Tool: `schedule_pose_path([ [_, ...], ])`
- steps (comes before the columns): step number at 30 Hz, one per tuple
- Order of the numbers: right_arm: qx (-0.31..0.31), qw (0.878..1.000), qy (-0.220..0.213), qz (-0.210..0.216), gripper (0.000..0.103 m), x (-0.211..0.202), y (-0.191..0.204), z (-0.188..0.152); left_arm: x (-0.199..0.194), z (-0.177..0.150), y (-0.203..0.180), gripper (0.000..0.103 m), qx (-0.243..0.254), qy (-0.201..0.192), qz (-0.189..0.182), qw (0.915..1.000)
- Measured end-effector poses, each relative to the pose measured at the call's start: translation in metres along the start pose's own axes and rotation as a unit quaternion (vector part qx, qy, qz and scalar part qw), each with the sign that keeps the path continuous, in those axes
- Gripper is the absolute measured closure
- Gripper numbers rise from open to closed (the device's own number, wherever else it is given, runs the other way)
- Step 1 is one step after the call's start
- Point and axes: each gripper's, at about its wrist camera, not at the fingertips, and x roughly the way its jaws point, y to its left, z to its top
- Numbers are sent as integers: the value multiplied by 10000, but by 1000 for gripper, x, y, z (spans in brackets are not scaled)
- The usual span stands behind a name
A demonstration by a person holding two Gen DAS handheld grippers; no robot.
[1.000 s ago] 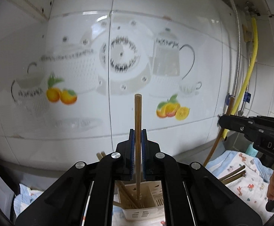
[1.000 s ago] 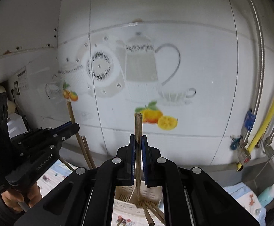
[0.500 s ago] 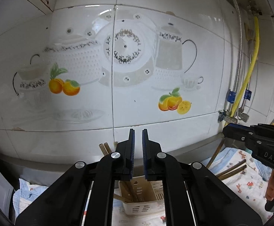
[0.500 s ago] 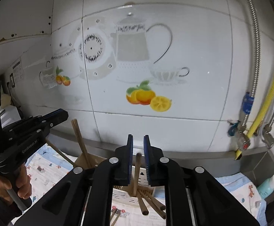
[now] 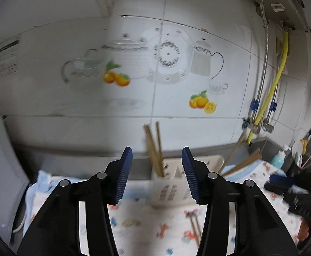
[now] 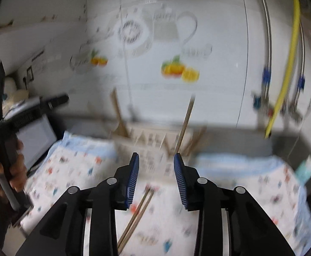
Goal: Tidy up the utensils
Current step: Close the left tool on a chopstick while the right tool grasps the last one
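In the left wrist view, the left gripper (image 5: pixel 156 171) is seen with its blue-padded jaws spread wide, and nothing is held between them. Beyond the gap a cream utensil holder (image 5: pixel 176 188) is set on a patterned cloth (image 5: pixel 151 224) near the tiled wall (image 5: pixel 134 32). Two wooden chopsticks (image 5: pixel 153 147) are stood upright in its left compartment, and further sticks (image 5: pixel 241 164) are leaned out toward the right (the exact compartment cannot be told through the blur). A loose pair of chopsticks (image 5: pixel 195 226) is laid flat on the cloth in front of the holder. A yellow hose (image 5: pixel 277 79) is hung along the wall at right.

In the right wrist view, the right gripper (image 6: pixel 156 178) is likewise shown open, less widely, with nothing gripped. The holder (image 6: pixel 153 143) is seen ahead, blurred, with one stick (image 6: pixel 185 125) slanted up from it and another (image 6: pixel 119 115) leaned leftward. A pair of chopsticks on the cloth (image 6: pixel 137 215) is laid below the jaws. The other gripper (image 6: pixel 27 111) is held at far left by a hand (image 6: pixel 14 170).
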Motion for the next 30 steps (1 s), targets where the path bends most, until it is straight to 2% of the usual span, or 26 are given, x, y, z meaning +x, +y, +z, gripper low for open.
schedule_pose_path([
  [3, 28, 9994, 355, -31, 61, 7, 15, -47, -20, -18, 7, 34, 9, 46, 160, 9999],
  [5, 115, 9982, 595, -35, 61, 13, 22, -76, -40, -36, 15, 33, -8, 20, 237, 9997],
  [9, 442, 9938, 1018, 49, 62, 27, 32, -123, -67, -65, 27, 21, -91, 41, 479, 9988],
  [11, 611, 9909, 1196, 112, 71, 34, 38, -143, -76, -76, 29, 16, -40, 30, 695, 9976],
  [14, 694, 9887, 1327, -6, 77, 43, 48, -165, -85, -97, 33, 14, -67, 146, 802, 9966],
  [17, 835, 9867, 1398, -14, 82, 51, 53, -174, -89, -114, 38, 14, -160, 326, 819, 9960],
  [19, 923, 9852, 1445, -13, 87, 57, 57, -176, -92, -125, 42, 14, -199, 389, 964, 9944],
  [30, 1042, 9820, 1575, -95, 92, 74, 62, -177, -95, -144, 60, 14, -391, 555, 1214, 9903],
])
